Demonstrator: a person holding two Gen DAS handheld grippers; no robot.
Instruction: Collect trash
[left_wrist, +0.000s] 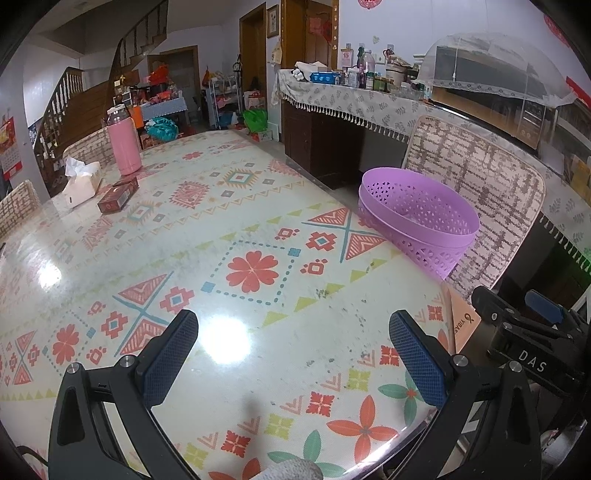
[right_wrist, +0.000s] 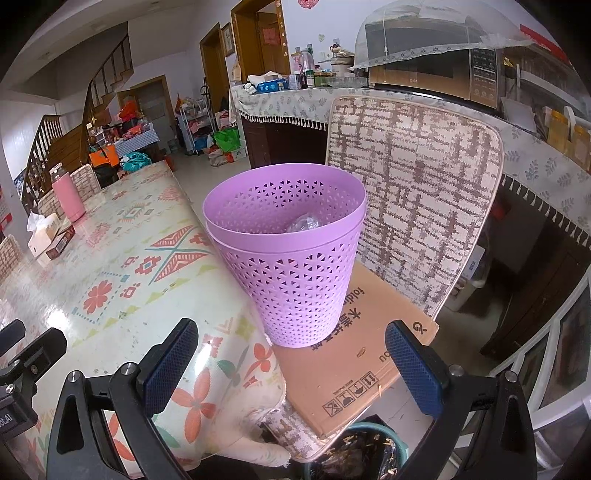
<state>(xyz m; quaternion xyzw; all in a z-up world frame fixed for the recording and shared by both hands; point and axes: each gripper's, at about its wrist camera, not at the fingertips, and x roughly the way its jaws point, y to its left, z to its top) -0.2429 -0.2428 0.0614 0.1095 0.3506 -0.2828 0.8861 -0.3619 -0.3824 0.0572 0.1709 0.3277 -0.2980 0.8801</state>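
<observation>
The table, under a glossy patterned cloth, fills most of the left view, and the stretch in front of the grippers shows no loose rubbish that I can make out, only small dark specks. Beside its right edge stands a chair with a flattened cardboard sheet on the seat, probably to give the bin a level base at table height. The purple bin stands upright on that cardboard, just beside the table edge, handy for dropping things in; something crumpled and clear lies inside it. At the far end of the table a pink flask, a tissue pack and a brown box sit near one another; they look like household items rather than rubbish. The left gripper hangs over the near table with jaws spread wide and nothing between them; the right gripper faces the bin, likewise spread and empty
</observation>
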